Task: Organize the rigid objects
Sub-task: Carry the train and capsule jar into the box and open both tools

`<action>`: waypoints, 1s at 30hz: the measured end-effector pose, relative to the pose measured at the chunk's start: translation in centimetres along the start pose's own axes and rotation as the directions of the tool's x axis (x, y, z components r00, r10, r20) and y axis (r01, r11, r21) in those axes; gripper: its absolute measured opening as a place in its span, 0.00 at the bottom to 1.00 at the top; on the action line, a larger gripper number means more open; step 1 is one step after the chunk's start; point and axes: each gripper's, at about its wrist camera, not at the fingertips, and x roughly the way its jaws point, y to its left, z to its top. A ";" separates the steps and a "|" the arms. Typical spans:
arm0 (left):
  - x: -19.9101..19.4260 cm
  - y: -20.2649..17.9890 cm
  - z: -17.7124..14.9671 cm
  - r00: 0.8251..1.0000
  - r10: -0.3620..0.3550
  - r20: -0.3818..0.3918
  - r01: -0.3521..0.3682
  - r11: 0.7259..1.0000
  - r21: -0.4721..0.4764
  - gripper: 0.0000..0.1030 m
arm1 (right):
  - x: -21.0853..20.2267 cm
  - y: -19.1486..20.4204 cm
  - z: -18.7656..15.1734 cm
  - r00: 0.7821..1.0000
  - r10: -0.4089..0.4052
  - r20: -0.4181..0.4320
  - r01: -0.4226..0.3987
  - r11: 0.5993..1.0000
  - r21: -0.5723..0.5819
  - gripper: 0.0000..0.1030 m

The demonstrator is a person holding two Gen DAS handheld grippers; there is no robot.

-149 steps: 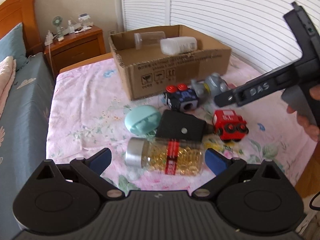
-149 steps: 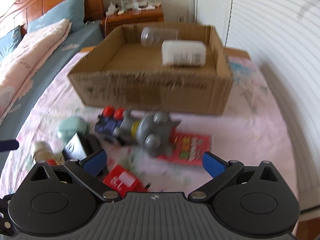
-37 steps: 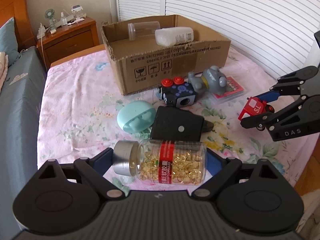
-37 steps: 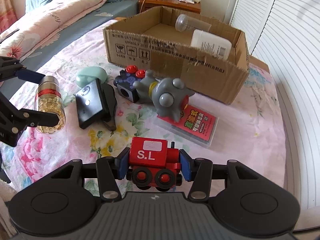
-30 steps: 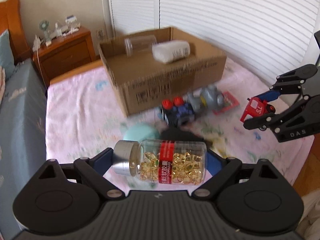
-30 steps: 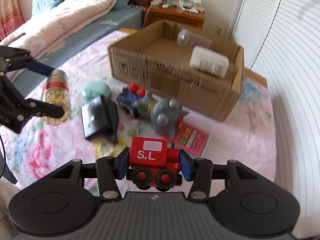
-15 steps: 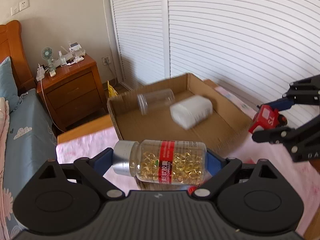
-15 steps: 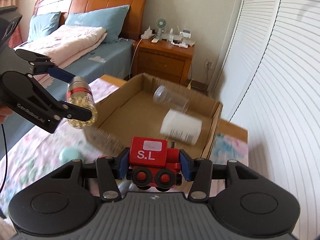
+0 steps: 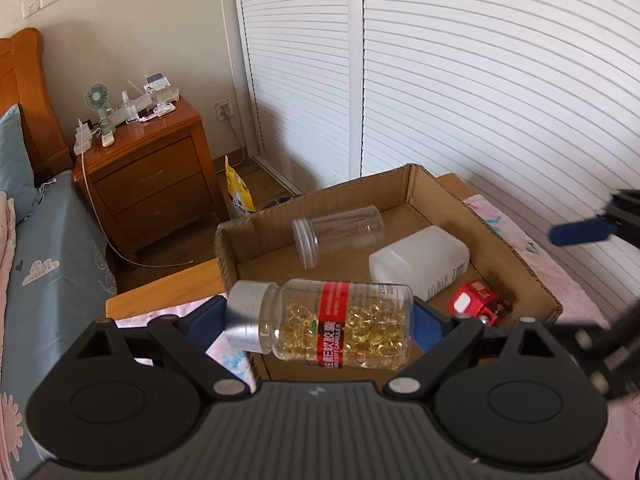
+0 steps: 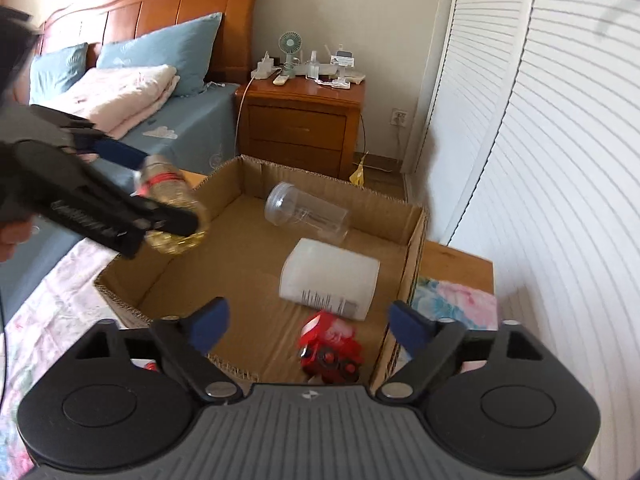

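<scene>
Red toy train (image 10: 330, 347) (blurred) under spread right gripper (image 10: 309, 325); left gripper (image 9: 319, 316) clamping capsule bottle (image 9: 320, 323).

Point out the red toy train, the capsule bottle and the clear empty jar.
red toy train (image 10: 330, 346), right wrist view, on its red body.
capsule bottle (image 9: 336, 322), left wrist view, on its red label.
clear empty jar (image 9: 340, 232), left wrist view, on its transparent side.

one cardboard box (image 10: 414, 240), one capsule bottle (image 9: 320, 324), one clear jar (image 9: 336, 236), one white bottle (image 9: 418, 266), one red train (image 10: 330, 348).

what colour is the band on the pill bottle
Red, around the pill bottle; clearest in the left wrist view.
</scene>
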 end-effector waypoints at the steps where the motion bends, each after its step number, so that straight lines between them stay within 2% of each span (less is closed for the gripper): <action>1: 0.2 0.0 0.2 1.000 0.000 -0.004 0.000 1.000 0.004 0.90 | -0.3 0.1 -0.3 1.000 0.004 0.003 -0.004 1.000 0.005 0.99; 8: 2.3 0.0 1.7 1.000 0.015 -0.025 -0.015 1.000 -0.007 0.91 | -2.6 1.2 -1.4 0.999 0.021 0.027 -0.021 1.000 0.008 1.00; 13: 3.4 0.4 2.5 0.997 0.066 -0.027 -0.067 0.997 -0.036 0.92 | -3.9 1.5 -1.7 0.999 0.018 0.044 -0.019 1.000 0.001 1.00; 15: 3.3 0.7 2.4 0.998 0.051 -0.035 -0.053 0.997 -0.052 0.93 | -4.2 1.6 -2.0 0.999 0.024 0.041 -0.025 1.000 0.009 1.00; 19: 2.1 0.6 1.3 0.998 0.038 -0.044 -0.040 0.998 -0.051 0.94 | -4.4 1.8 -2.8 1.000 0.017 0.025 -0.018 1.000 0.019 1.00; 23: 0.2 0.2 0.0 0.998 0.062 -0.026 -0.063 0.998 -0.024 0.97 | -4.6 1.9 -3.6 1.000 0.012 0.009 -0.012 0.998 0.059 1.00; 30: -3.5 -0.7 -3.2 0.999 0.048 0.023 -0.047 0.998 -0.031 0.98 | -5.0 2.9 -5.5 0.999 -0.032 -0.001 0.032 0.994 0.106 1.00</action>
